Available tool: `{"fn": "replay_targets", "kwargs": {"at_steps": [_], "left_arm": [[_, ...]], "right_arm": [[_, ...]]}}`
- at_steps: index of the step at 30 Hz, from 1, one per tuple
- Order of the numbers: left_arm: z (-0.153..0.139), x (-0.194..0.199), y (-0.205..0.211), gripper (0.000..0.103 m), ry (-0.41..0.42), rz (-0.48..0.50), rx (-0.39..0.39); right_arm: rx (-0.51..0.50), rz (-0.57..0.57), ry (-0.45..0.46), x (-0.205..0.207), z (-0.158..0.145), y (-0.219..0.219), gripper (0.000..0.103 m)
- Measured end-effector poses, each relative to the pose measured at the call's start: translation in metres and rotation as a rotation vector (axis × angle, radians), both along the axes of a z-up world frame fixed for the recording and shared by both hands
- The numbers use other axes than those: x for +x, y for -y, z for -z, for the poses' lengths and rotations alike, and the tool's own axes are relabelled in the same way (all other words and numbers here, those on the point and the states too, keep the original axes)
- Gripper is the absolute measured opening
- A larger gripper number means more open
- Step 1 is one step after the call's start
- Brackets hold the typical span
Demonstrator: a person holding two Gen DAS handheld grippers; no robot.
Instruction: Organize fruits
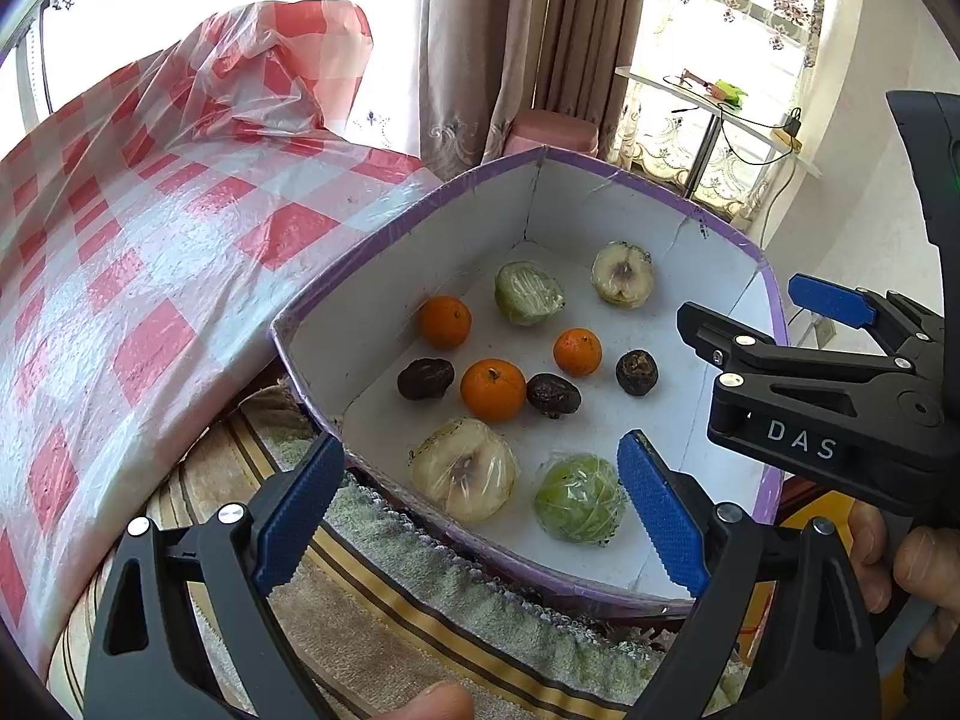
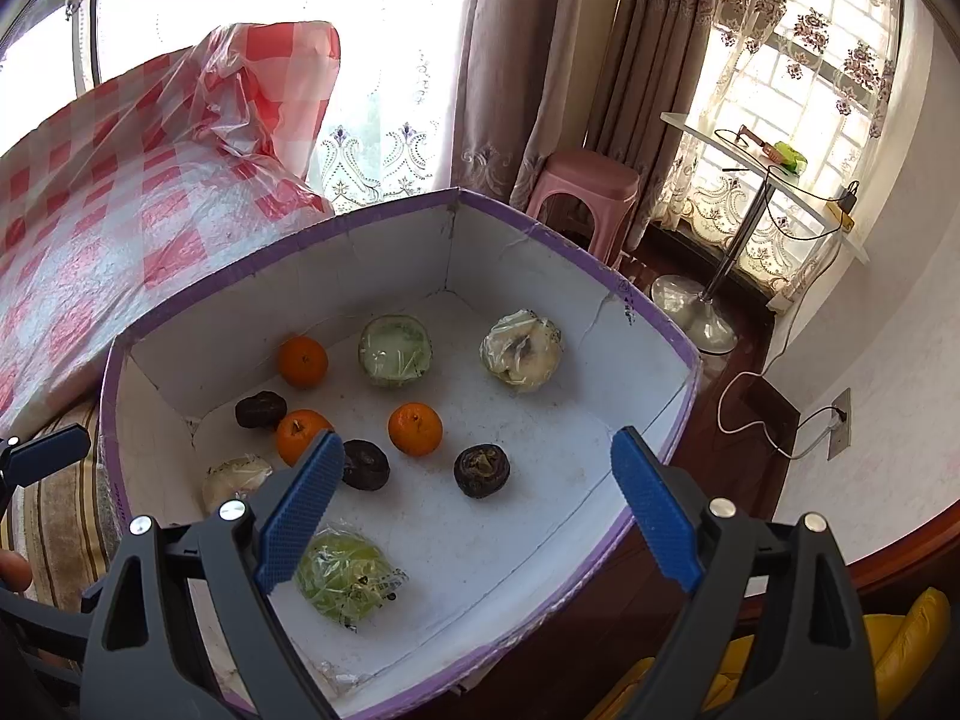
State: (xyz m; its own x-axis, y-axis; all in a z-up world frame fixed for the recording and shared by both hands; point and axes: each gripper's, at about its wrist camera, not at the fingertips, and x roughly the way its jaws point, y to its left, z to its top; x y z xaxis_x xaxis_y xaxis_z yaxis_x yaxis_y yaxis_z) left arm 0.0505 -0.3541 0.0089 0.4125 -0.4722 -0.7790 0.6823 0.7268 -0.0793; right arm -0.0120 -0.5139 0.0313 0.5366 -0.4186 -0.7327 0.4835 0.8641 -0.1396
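Hovering wide apart and empty: left gripper (image 1: 480, 516), right gripper (image 2: 477, 516). Below, white purple-rimmed cardboard box (image 2: 288, 294) holds three oranges (image 2: 415, 428), three dark wrinkled fruits (image 2: 481, 470), four plastic-wrapped halved fruits (image 2: 521, 349).

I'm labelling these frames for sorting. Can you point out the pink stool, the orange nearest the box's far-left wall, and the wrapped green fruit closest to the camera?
pink stool (image 2: 591, 177): right wrist view, seat top.
far-left orange (image 2: 303, 361): right wrist view, middle of its peel.
wrapped green fruit (image 1: 579, 498): left wrist view, centre of its wrapped top.
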Motion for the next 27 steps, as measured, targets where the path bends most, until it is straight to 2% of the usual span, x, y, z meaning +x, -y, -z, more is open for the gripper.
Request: {"fn": "replay_targets", "kwargs": {"at_steps": [27], "left_arm": [[0.0015,-0.0004,0.0000,0.089,-0.008,0.002,-0.004]], "right_arm": [[0.004,-0.002,-0.004,-0.0012,0.0036,0.0001,0.091]]}}
